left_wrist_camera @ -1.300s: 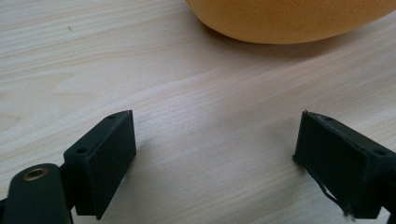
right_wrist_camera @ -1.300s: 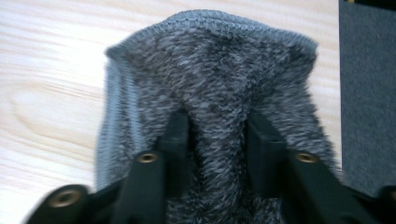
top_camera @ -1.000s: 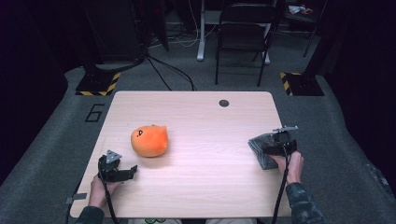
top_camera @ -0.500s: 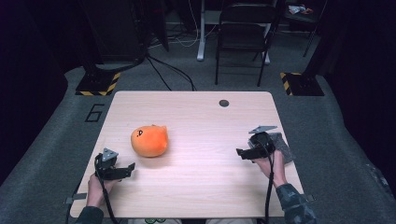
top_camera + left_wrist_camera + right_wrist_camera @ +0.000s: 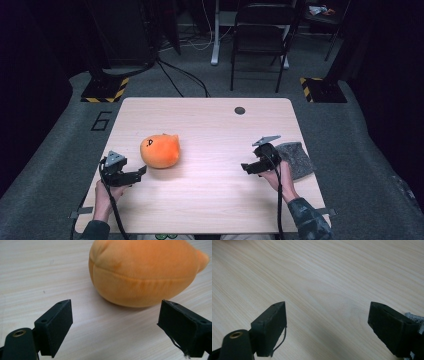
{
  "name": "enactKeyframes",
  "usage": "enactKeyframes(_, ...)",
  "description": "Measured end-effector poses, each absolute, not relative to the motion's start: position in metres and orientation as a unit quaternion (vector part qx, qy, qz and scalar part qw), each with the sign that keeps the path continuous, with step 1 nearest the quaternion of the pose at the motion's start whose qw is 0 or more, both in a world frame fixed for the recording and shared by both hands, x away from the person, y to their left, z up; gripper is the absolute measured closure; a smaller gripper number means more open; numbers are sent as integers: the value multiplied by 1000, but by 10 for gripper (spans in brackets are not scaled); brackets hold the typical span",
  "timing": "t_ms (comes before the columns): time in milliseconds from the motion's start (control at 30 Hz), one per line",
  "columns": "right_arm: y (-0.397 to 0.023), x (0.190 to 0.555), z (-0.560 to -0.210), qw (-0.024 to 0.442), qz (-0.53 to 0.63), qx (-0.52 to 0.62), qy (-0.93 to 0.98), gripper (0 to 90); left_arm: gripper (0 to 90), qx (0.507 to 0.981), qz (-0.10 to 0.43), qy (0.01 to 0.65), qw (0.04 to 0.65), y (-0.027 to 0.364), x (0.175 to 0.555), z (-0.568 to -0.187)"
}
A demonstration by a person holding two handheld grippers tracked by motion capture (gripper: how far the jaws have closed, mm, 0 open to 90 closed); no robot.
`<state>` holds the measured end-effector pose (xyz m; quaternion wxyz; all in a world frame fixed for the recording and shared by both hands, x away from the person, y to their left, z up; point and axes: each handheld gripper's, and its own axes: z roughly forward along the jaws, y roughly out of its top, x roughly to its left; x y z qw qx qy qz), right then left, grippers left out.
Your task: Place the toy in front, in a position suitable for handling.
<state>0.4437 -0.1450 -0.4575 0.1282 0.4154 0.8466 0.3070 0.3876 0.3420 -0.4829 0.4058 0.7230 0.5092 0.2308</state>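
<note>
High view: orange plush toy (image 5: 160, 150) lay untouched on the table (image 5: 210, 200), nothing grasped yet, pickup wholly left. Left gripper (image 5: 139, 172), jaws wide and empty, sat just beside the plush; right gripper (image 5: 246, 167), also wide and empty, well apart from it. Count: one plush, one grey cloth (image 5: 296, 159), two grippers.

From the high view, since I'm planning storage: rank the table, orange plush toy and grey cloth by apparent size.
1. Table, by far the largest.
2. Orange plush toy.
3. Grey cloth, looks close to the toy, but the right hand partly hides it, so this ranking is unsure.
</note>
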Motion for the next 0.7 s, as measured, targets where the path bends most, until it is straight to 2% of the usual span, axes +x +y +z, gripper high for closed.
enactKeyframes(400,-143,444,-458,123,305,411,850,146,119,738,240,476,414,321,417,-460)
enactKeyframes(533,-143,444,-459,122,305,409,852,147,122,748,227,475,404,315,425,-461)
enactKeyframes(633,-142,444,-459,124,303,408,852,147,153,752,219,477,398,312,428,-464)
enactKeyframes(700,-142,444,-459,122,303,407,853,147,206,754,213,478,397,311,429,-468)
